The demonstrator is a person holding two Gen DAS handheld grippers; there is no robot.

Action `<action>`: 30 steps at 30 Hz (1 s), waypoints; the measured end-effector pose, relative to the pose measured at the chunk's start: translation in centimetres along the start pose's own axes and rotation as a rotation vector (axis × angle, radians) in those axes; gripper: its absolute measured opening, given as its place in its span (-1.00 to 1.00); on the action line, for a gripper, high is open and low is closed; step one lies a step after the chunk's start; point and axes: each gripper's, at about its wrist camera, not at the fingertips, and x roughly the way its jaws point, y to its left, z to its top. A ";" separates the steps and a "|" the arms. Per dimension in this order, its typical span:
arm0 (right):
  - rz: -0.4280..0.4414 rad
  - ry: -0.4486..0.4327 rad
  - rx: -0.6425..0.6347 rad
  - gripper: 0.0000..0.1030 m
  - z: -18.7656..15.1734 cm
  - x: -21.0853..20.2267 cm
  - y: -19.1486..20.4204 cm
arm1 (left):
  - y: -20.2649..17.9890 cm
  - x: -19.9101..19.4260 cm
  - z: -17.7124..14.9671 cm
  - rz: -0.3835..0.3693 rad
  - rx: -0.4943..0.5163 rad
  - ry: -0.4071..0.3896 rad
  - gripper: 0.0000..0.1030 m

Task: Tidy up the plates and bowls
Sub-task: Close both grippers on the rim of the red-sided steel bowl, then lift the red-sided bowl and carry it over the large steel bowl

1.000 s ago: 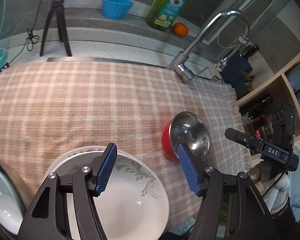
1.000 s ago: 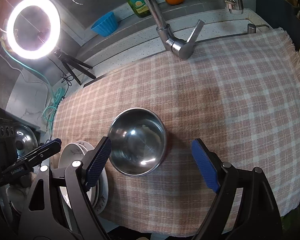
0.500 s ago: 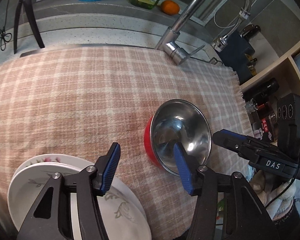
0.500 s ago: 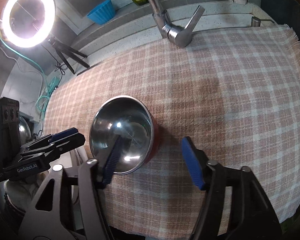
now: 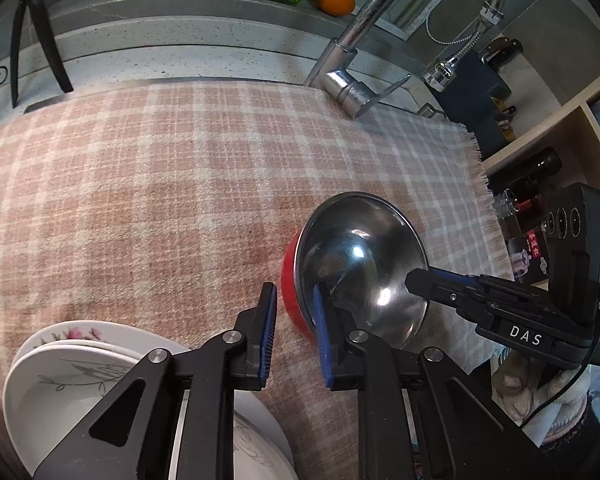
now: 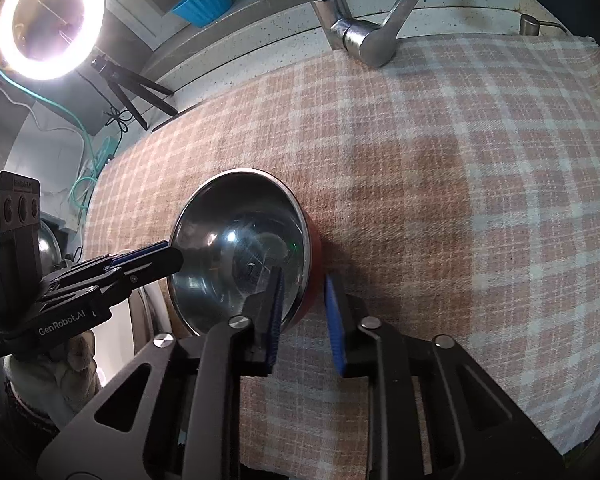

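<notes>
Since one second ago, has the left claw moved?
Yes. The left claw has moved right, from above the white plates to the steel bowl, and its fingers now straddle the bowl's rim.

Both wrist views look down closely from opposite sides, sharing the steel bowl (image 5: 360,256) (image 6: 240,248) and checked cloth (image 5: 160,184) (image 6: 440,184).

Left gripper (image 5: 294,336), lower centre of its own view: jaws narrowed, a slim gap between the blue pads. Right gripper (image 6: 303,316), lower centre: same narrow set. Each shows at the other view's edge, in a gloved hand (image 6: 66,364).
</notes>
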 end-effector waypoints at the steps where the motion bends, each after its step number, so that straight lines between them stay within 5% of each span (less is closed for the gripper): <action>1: 0.002 0.001 0.000 -0.70 0.0 0.0 0.0 | 0.0 0.1 0.0 -0.004 0.000 0.003 -0.74; 15: 0.006 -0.002 0.011 -0.75 0.3 -0.5 0.3 | -0.4 -0.1 0.0 -0.024 0.002 -0.008 -0.80; 30: 0.066 -0.050 -0.092 -0.75 1.3 -3.9 6.5 | 1.6 -7.1 -1.0 -0.029 -0.036 -0.134 -0.80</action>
